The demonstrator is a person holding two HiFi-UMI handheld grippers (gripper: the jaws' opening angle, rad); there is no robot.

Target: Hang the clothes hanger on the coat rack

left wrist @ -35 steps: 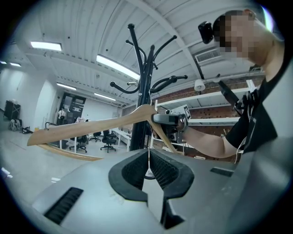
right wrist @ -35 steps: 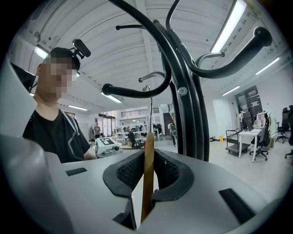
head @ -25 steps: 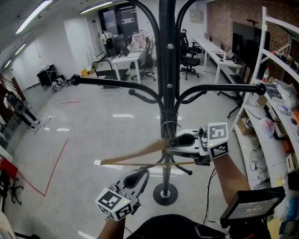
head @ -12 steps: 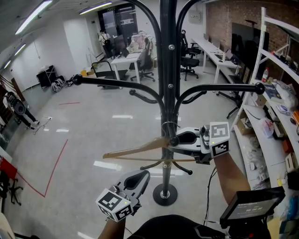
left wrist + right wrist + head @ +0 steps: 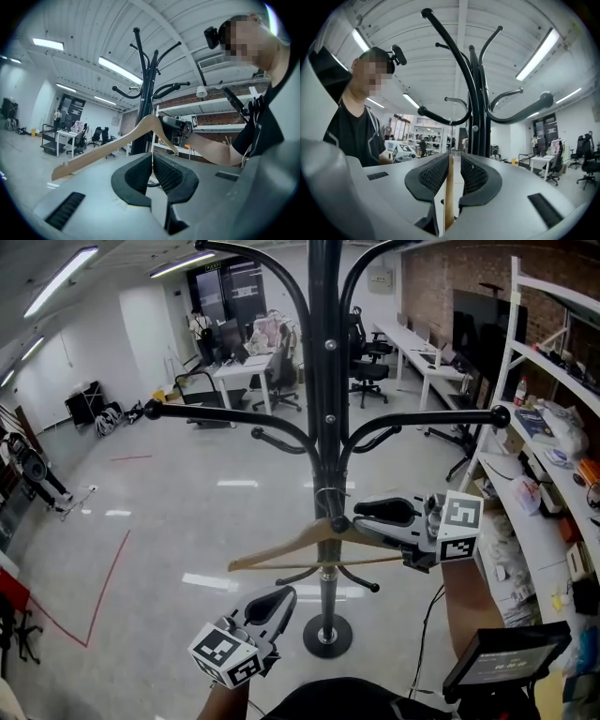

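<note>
A black coat rack (image 5: 323, 427) with curved arms rises in the middle of the head view. A wooden clothes hanger (image 5: 281, 549) hangs level in front of its pole, its wire hook (image 5: 328, 498) close against the pole. My right gripper (image 5: 361, 519) is shut on the hanger's right arm; the thin wooden edge (image 5: 449, 197) shows between its jaws, with the rack (image 5: 480, 108) just ahead. My left gripper (image 5: 279, 596) is lower and nearer to me, shut and empty. In the left gripper view, the hanger (image 5: 108, 150) and rack (image 5: 145, 93) stand beyond my left gripper (image 5: 152, 159).
White shelves (image 5: 553, 456) with clutter line the right side. A small screen (image 5: 502, 652) sits at the lower right. The rack's round base (image 5: 328, 634) stands on the glossy floor, which has a red tape line (image 5: 103, 587). Desks and chairs (image 5: 253, 362) are far back.
My right gripper and the hanger have shifted a little to the right and up beside the pole. My left gripper has stayed low and shut.
</note>
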